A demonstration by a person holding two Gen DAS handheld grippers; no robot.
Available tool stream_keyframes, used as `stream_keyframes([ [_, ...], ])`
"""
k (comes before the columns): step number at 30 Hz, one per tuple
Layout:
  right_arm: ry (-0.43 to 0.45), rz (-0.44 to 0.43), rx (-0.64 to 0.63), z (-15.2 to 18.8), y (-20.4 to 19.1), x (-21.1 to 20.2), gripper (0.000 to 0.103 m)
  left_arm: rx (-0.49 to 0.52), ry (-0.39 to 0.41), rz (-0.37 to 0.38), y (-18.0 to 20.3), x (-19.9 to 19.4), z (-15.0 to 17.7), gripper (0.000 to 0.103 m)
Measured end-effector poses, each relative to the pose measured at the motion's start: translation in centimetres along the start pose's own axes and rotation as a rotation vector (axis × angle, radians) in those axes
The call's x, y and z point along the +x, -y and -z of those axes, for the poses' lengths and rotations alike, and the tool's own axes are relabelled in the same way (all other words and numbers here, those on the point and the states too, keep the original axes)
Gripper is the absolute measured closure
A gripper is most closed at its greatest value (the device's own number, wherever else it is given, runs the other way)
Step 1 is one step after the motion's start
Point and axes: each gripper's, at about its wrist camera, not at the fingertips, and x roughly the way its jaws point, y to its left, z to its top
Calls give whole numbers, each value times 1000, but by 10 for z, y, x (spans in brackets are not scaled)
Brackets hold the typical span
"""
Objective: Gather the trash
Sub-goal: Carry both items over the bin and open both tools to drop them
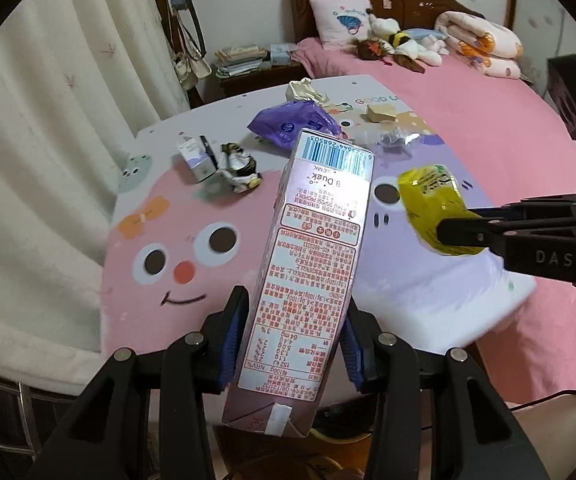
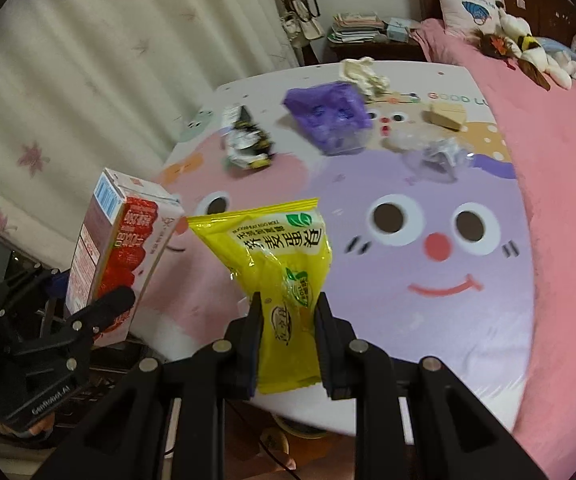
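1. Your left gripper (image 1: pixel 294 340) pinches a pink drink carton (image 1: pixel 308 260), lifted above the near edge of the cartoon table (image 1: pixel 175 280).
2. Your right gripper (image 2: pixel 290 320) pinches a yellow snack packet (image 2: pixel 279 256), also above the table's near edge, just right of the carton.
3. On the table's far half: purple bag (image 2: pixel 328 116), crumpled wrapper (image 2: pixel 247 146), clear plastic (image 2: pixel 436 156), small box (image 1: pixel 197 156).

- Carton (image 1: pixel 312 264): pink, red print, barcode end up; clamped upright between gripper pads, off the table.
- Yellow packet (image 2: pixel 283 280): crinkled foil, green logo; pinched at its lower half.
- Purple bag (image 2: pixel 328 116), crumpled wrappers (image 2: pixel 247 144), small box (image 1: pixel 197 158): lying on the table.
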Motion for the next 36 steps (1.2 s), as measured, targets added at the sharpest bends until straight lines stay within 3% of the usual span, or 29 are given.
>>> stream_keyframes([
  [7,-14,49,9,58,-65,-3,81,-27,16,76,-25,-29,62,62],
  [15,-92,92,54,126,-94,4,81,-73,-34,147,-33,-39,131,62],
  [25,-186,106,73,183,-78,30,80,-194,-143,183,-12,-10,187,62],
  [36,-331,49,162,258,-27,124,80,-271,-324,178,24,82,261,62],
])
